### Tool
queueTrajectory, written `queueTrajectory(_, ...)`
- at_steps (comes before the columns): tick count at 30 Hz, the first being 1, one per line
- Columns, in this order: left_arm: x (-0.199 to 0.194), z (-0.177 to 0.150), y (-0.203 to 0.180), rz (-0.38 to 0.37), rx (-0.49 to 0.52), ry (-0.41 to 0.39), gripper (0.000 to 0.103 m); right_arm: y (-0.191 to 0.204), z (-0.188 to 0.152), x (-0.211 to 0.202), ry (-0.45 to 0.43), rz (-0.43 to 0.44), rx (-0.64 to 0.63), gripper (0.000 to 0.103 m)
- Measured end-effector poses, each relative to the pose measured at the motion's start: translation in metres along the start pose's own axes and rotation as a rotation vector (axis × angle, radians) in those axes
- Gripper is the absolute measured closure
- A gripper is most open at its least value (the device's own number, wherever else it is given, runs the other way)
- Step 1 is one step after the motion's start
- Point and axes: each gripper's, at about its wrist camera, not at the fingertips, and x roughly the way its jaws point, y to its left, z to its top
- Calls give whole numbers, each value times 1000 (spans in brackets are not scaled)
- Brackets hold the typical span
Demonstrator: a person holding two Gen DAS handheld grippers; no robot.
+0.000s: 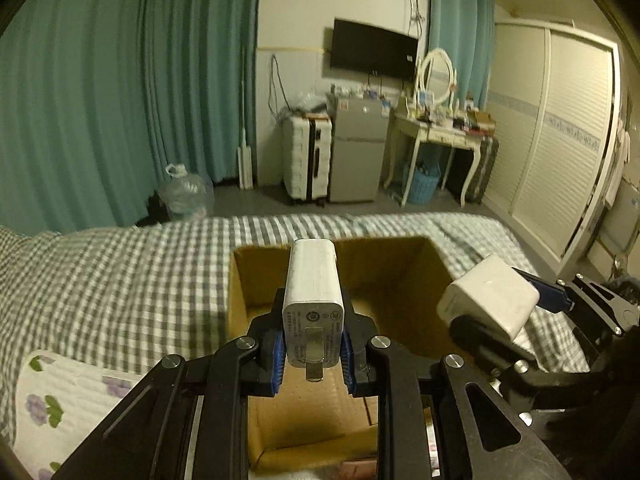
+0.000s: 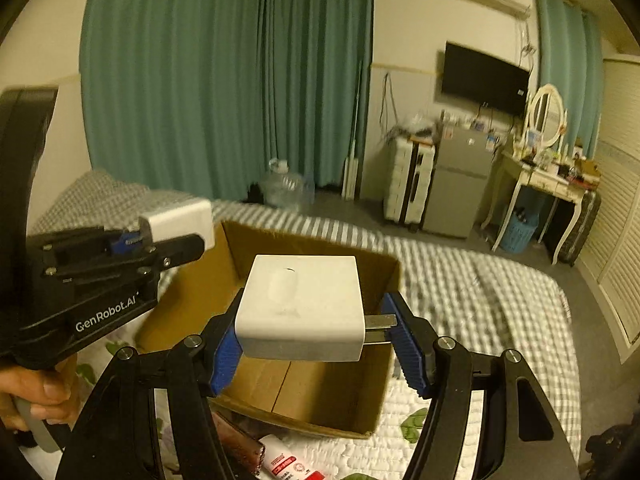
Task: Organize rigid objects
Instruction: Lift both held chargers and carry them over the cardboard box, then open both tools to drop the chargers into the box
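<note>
My left gripper (image 1: 313, 354) is shut on a narrow white charger (image 1: 313, 300), prongs toward the camera, held above the open cardboard box (image 1: 256, 272) on the bed. It also shows in the right wrist view (image 2: 176, 236) at the left, holding the narrow white charger (image 2: 180, 220). My right gripper (image 2: 316, 354) is shut on a square white charger (image 2: 300, 304), its prongs against the right pad, above the cardboard box (image 2: 340, 392). That right gripper (image 1: 500, 320) shows in the left wrist view holding the square white charger (image 1: 488, 300) at the box's right side.
The box sits on a grey checked bedsheet (image 1: 120, 280). A floral quilt (image 1: 52, 396) lies near me. A dark red item (image 2: 240, 444) and a red-and-white tube (image 2: 288, 460) lie in front of the box. A water jug (image 2: 284, 188), suitcase, small fridge and dressing table stand beyond the bed.
</note>
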Motion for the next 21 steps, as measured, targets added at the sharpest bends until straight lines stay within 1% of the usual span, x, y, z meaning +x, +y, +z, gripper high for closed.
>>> queueTrajectory(4, 35, -5, 2, -15, 3, 75, 81, -3, -8, 35, 61, 19, -21, 38)
queueTrajectory(7, 53, -10, 3, -9, -9, 109, 81, -1, -18, 58, 106, 19, -56, 38)
queueTrajectory(9, 64, -14, 4, -9, -24, 132, 81, -2, -27, 71, 138, 22, -60, 38)
queueTrajectory(10, 69, -15, 2, 2, -16, 138, 81, -3, -31, 78, 157, 26, -55, 38)
queueTrajectory(11, 72, -16, 1, 6, -7, 143, 81, -5, -33, 82, 172, 27, -53, 38)
queueTrajectory(12, 76, -17, -1, -9, -9, 164, 81, -5, -37, 88, 192, 28, -54, 38)
queueTrajectory(14, 80, -16, -4, -20, -5, 182, 81, -5, -43, 95, 222, 25, -65, 38)
queueTrajectory(16, 83, -17, -9, 7, 27, 198, 81, -3, -47, 101, 242, 9, -91, 38)
queueTrajectory(19, 92, -19, -7, -2, 13, 253, 81, 2, -48, 105, 267, -4, -110, 38)
queueTrajectory(21, 96, -20, -7, 9, 22, 274, 81, 6, -48, 110, 290, -14, -132, 38)
